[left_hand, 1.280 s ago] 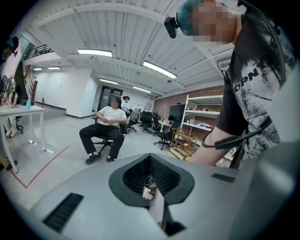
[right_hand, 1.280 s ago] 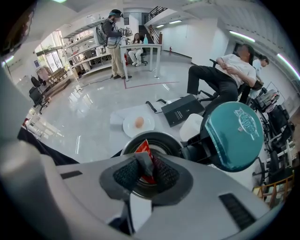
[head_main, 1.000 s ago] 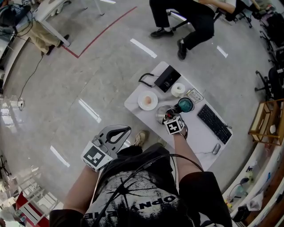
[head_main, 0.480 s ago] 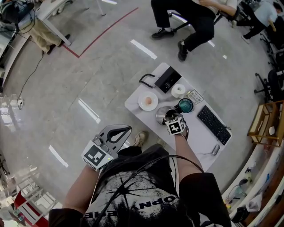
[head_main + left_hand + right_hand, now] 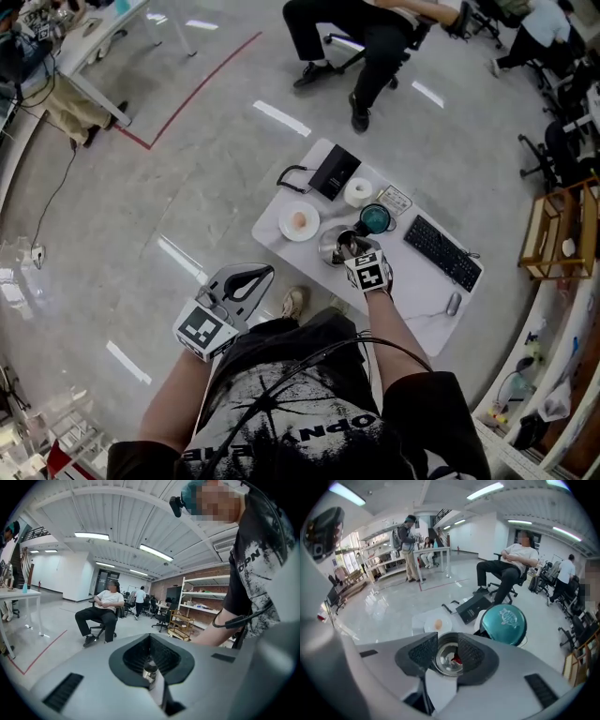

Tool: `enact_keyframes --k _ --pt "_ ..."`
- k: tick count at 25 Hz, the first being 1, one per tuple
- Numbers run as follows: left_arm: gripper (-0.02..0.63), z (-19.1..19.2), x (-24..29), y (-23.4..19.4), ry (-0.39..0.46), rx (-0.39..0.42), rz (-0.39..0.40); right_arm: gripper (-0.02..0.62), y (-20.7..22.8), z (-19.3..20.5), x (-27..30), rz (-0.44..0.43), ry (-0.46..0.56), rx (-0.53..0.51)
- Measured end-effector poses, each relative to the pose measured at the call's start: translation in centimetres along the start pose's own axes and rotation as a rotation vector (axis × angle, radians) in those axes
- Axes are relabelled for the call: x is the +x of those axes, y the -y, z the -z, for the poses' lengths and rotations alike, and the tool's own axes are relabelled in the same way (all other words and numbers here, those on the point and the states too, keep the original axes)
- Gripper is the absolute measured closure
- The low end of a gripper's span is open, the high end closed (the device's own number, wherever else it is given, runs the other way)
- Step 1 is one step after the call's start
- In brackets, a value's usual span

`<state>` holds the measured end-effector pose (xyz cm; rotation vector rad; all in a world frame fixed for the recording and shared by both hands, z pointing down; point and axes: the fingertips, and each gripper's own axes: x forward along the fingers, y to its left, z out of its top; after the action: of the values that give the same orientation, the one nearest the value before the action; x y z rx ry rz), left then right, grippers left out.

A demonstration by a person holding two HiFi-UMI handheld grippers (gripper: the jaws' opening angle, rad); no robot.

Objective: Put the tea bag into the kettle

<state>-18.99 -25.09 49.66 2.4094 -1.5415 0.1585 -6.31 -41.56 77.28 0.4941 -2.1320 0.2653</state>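
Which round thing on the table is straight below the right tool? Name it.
The open steel kettle: it shows between the right tool's parted jaws. The white plate, white roll and teal lid lie beyond it.

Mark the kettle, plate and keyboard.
kettle [image 5: 444, 660], right gripper view, steel interior between the jaws.
plate [image 5: 287, 229], head view, bare rim.
keyboard [image 5: 442, 253], head view, middle keys.

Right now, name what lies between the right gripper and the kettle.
Nothing: the right gripper view shows the right gripper, jaws just opened, above the kettle, the gap bare; the tea bag seemingly inside.
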Motion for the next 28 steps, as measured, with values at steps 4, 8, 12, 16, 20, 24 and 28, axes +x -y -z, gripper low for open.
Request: enact_keyframes --k 4,8,12,16,20,24,28 --pt "0.600 -1.4 0.9 0.8 0.018 0.015 0.050 0.540 -0.4 -3.3 -5.2 0.007 0.169 0.054" --pt "0.600 -2.8 1.8 1.1 0.046 0.039 0.096 0.583 -0.4 -6.1 -11.1 0.021 0.331 0.104" --pt "0.600 -4.3 2.7 1.4 0.092 0.067 0.140 0.584 -0.7 -8.3 -17.5 0.072 0.437 0.001" --pt "0.600 -6.6 3.9 2.2 0.144 0.089 0.192 0.584 -1.1 -10.6 -24.3 0.102 0.568 -0.042" --pt "0.600 -9.2 4.6 4.0 0.198 0.083 0.236 0.584 -1.8 -12.3 -30.8 0.122 0.713 -0.026" --pt "0.600 -11.9 5.1 6.5 0.244 0.099 0.297 0.584 -3.0 -14.1 -36.8 0.154 0.826 -0.066" --pt "0.600 -12.8 6.0 7.8 0.261 0.105 0.349 0.584 -3.2 -14.2 -39.5 0.199 0.894 -0.061"
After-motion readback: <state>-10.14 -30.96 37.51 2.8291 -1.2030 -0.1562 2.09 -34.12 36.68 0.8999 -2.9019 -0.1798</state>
